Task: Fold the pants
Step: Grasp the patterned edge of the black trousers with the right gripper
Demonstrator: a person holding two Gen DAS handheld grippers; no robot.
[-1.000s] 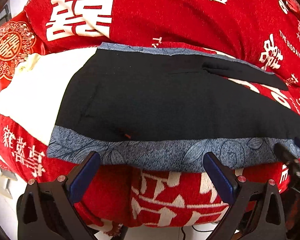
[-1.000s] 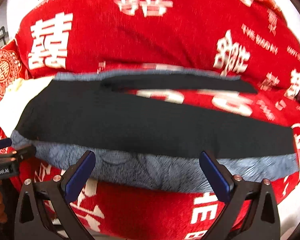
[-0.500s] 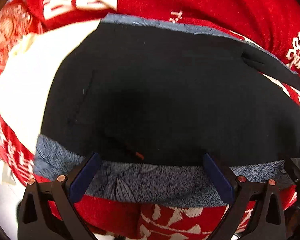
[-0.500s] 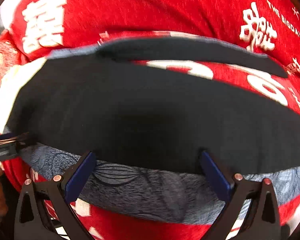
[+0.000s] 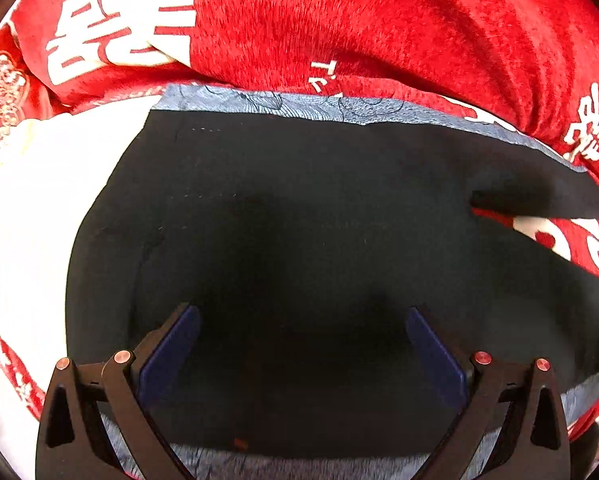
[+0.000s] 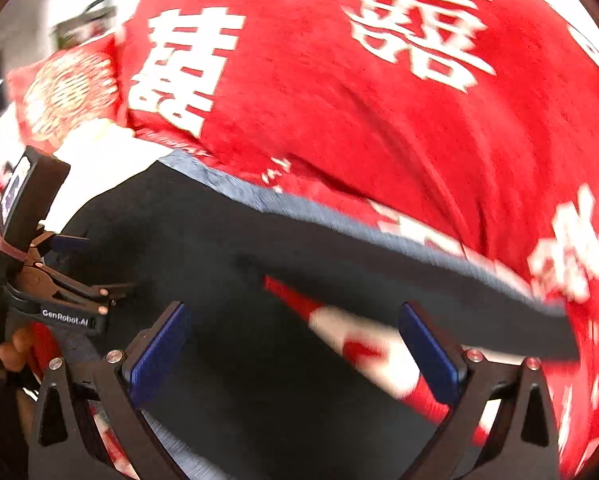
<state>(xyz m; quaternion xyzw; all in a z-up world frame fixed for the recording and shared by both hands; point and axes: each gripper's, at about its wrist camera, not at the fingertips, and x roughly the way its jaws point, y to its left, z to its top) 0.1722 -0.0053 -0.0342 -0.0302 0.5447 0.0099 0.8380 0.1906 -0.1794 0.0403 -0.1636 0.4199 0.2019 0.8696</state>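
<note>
Black pants (image 5: 299,208) with grey-blue patterned side bands (image 5: 299,102) lie flat on a red blanket, waist to the left, two legs spreading to the right. My left gripper (image 5: 299,352) is open, low over the hip area, touching nothing. My right gripper (image 6: 295,344) is open over the pants (image 6: 219,264) near where the legs split; red blanket shows between the legs. The left gripper (image 6: 71,276) shows at the left edge of the right wrist view. The right wrist view is blurred.
A red blanket with white characters (image 5: 379,32) rises as a heap behind the pants. A white cloth (image 5: 27,216) lies left of the waist. A red embroidered cushion (image 6: 67,88) sits at the far left.
Both grippers have moved forward from the near patterned edge to over the black cloth. The right gripper has also swung toward the crotch. Both stayed open.
</note>
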